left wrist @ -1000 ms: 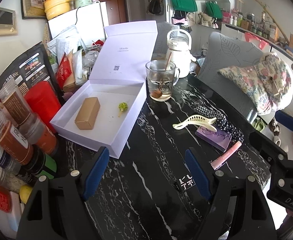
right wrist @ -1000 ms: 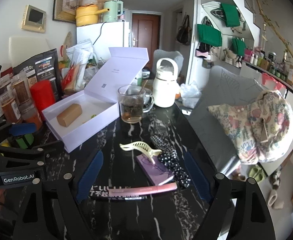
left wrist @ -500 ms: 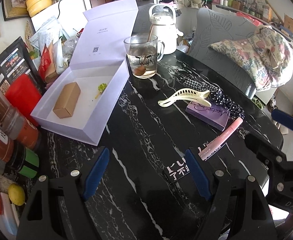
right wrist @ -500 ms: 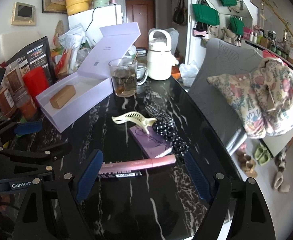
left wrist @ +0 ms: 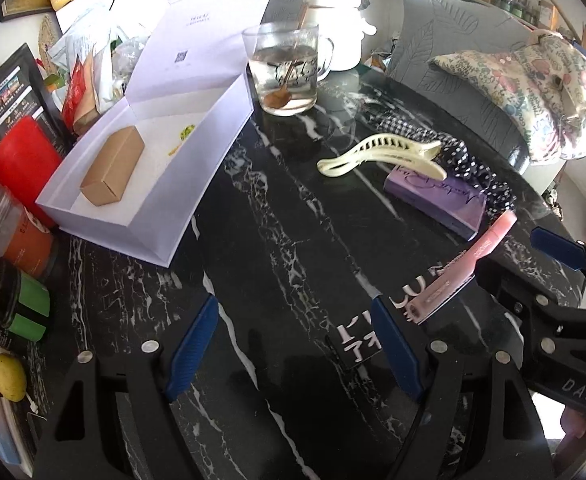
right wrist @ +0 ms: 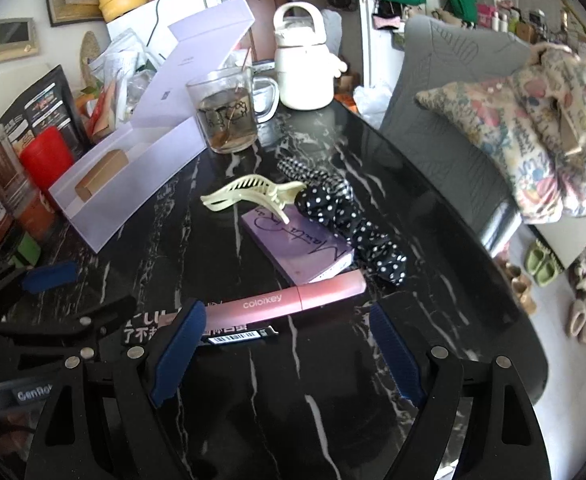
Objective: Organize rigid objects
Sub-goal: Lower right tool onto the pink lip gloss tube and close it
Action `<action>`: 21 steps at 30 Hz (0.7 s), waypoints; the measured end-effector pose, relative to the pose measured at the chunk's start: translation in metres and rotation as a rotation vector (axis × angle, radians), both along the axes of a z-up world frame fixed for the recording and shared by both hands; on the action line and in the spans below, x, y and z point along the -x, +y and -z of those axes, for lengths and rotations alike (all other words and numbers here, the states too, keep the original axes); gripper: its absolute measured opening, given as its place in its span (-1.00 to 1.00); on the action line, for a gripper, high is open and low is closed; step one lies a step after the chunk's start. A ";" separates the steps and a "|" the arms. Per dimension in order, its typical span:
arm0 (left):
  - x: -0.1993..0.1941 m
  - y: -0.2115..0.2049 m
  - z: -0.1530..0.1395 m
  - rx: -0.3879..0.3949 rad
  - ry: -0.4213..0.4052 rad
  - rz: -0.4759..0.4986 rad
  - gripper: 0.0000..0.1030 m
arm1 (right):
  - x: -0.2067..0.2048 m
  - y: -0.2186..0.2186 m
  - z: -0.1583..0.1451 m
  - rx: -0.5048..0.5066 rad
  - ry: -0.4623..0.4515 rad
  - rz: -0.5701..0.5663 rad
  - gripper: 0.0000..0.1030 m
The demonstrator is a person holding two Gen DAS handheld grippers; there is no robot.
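Right wrist view puts the pink tube (right wrist: 285,304) crosswise just ahead of your right gripper (right wrist: 281,356), lying on the black marble table (right wrist: 433,240) beside the purple box (right wrist: 297,244). Both claws are spread and empty; the left gripper (left wrist: 293,352) hangs over bare tabletop. Straddle the tube's middle squarely, mind the black strip (right wrist: 237,335) touching it, then carry it to the white box (left wrist: 197,168).

Glass mug (right wrist: 229,114) with brown liquid upper centre, white kettle (right wrist: 302,68) behind it, red canister (right wrist: 47,156) and jars (left wrist: 1,236) at left edge, floral cushion (right wrist: 533,136) on grey chair (right wrist: 445,92) upper right.
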State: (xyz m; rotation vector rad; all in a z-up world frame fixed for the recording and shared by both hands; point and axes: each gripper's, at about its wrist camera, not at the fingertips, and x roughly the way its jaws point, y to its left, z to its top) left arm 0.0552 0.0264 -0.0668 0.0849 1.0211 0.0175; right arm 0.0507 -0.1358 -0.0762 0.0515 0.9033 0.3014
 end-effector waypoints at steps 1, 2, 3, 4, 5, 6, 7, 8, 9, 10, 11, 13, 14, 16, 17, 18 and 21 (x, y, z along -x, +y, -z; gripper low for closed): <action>0.000 0.002 0.001 0.003 0.003 -0.003 0.53 | -0.002 0.000 0.003 -0.011 0.015 -0.001 0.64; -0.001 0.003 0.002 0.007 0.005 -0.006 0.53 | -0.005 0.001 0.005 -0.023 0.027 0.000 0.64; -0.001 0.006 0.003 0.011 0.005 -0.009 0.53 | -0.007 0.001 0.007 -0.038 0.038 0.004 0.64; -0.001 0.008 0.004 0.013 0.005 -0.011 0.53 | -0.010 0.002 0.010 -0.052 0.054 0.012 0.64; -0.002 0.010 0.004 0.009 0.003 -0.016 0.53 | -0.012 0.002 0.012 -0.062 0.069 0.019 0.64; -0.003 0.012 0.004 0.004 0.001 -0.021 0.53 | -0.015 0.003 0.014 -0.071 0.086 0.027 0.64; -0.004 0.013 0.003 0.000 -0.002 -0.026 0.53 | -0.018 0.002 0.016 -0.086 0.098 0.033 0.64; -0.004 0.015 0.003 -0.002 -0.004 -0.029 0.53 | -0.020 0.001 0.017 -0.106 0.112 0.042 0.64; -0.005 0.017 0.002 0.000 -0.007 -0.033 0.53 | -0.023 0.000 0.020 -0.117 0.129 0.052 0.64; -0.006 0.018 0.002 0.003 -0.008 -0.035 0.53 | -0.026 -0.001 0.022 -0.130 0.146 0.063 0.64; -0.006 0.019 0.002 0.006 -0.009 -0.036 0.53 | -0.026 -0.002 0.021 -0.137 0.132 0.075 0.62; -0.007 0.018 0.002 0.006 -0.013 -0.029 0.53 | -0.028 -0.003 0.022 -0.137 0.132 0.090 0.45; -0.007 0.017 0.002 0.005 -0.014 -0.025 0.53 | -0.028 -0.004 0.022 -0.140 0.135 0.094 0.32; -0.007 0.015 0.003 0.010 -0.014 -0.012 0.53 | -0.029 -0.007 0.022 -0.161 0.143 0.093 0.13; -0.007 0.013 0.003 0.016 -0.012 -0.003 0.53 | -0.029 -0.009 0.023 -0.175 0.150 0.087 0.02; -0.008 0.012 0.003 0.021 -0.011 0.002 0.53 | -0.029 -0.011 0.023 -0.180 0.156 0.083 -0.05; -0.007 0.007 0.003 0.033 -0.010 0.023 0.53 | -0.027 -0.014 0.022 -0.194 0.163 0.057 -0.20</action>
